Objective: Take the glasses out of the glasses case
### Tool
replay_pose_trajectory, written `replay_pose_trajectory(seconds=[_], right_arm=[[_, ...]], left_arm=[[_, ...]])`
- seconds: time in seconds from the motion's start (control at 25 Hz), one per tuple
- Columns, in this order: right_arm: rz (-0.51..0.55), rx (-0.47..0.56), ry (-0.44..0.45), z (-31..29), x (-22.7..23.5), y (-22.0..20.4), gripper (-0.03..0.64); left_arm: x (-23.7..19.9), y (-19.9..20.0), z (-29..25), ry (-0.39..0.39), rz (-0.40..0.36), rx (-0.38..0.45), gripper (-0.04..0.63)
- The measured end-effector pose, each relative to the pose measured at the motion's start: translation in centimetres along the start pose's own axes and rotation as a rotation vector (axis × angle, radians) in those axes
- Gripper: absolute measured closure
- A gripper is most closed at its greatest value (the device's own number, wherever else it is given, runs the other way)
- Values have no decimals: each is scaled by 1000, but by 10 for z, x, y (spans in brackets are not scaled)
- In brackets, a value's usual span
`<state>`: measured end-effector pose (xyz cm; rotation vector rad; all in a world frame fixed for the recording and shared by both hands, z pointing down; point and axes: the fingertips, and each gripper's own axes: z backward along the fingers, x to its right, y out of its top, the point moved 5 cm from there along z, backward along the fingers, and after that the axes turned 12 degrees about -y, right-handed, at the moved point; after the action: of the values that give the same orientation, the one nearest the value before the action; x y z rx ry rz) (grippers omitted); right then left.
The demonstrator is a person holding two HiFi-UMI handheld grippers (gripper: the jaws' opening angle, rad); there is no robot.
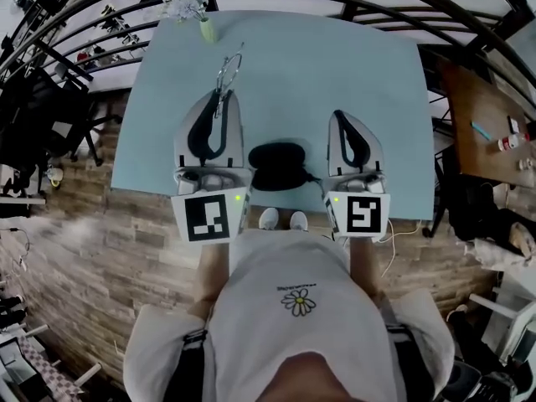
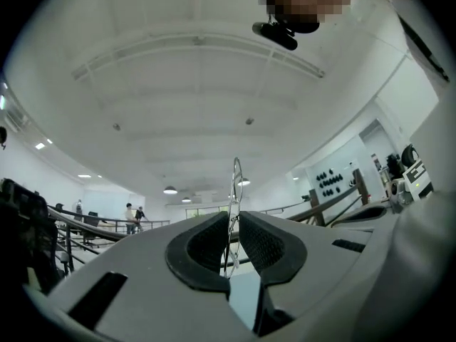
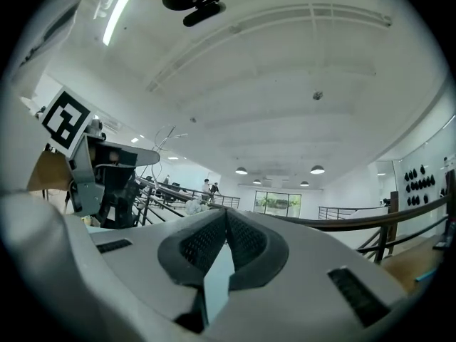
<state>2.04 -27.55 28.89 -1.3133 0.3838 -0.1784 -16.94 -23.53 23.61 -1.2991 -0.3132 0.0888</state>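
My left gripper (image 1: 220, 100) is shut on thin wire-framed glasses (image 1: 228, 70), which stick out beyond its tips above the light blue table (image 1: 352, 65). In the left gripper view the metal frame (image 2: 236, 180) stands upright, pinched between the ribbed pads (image 2: 211, 244), with the gripper (image 2: 234, 223) pointing a little upward at the ceiling. The black glasses case (image 1: 277, 165) lies on the table's near edge between the two grippers. My right gripper (image 1: 339, 117) is held right of the case; its jaws (image 3: 225, 219) are shut with nothing in them. The right gripper view also catches the left gripper (image 3: 96, 166) with the glasses (image 3: 169, 138).
A small vase of pale flowers (image 1: 196, 8) stands at the table's far left edge. A brown table (image 1: 486, 128) with small items is at the right. Dark curved railings (image 1: 92, 15) run behind the table, and chairs (image 1: 42, 115) stand at the left on the wood floor.
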Motion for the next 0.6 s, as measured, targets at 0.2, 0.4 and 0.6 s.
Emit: replay_pose_trajectory(seconds=[0.2,0.4,0.6], right_arm=[[24,-13,4,1,-2,0,609],[16,-17,-4,4,-4,1,609],[45,-31,5,8,-6,2,609]], left_arm=[[7,-1,11,3,8,12,535],[5,0,15,6,5,17,535],[3,7,18,13,-6,23,535]])
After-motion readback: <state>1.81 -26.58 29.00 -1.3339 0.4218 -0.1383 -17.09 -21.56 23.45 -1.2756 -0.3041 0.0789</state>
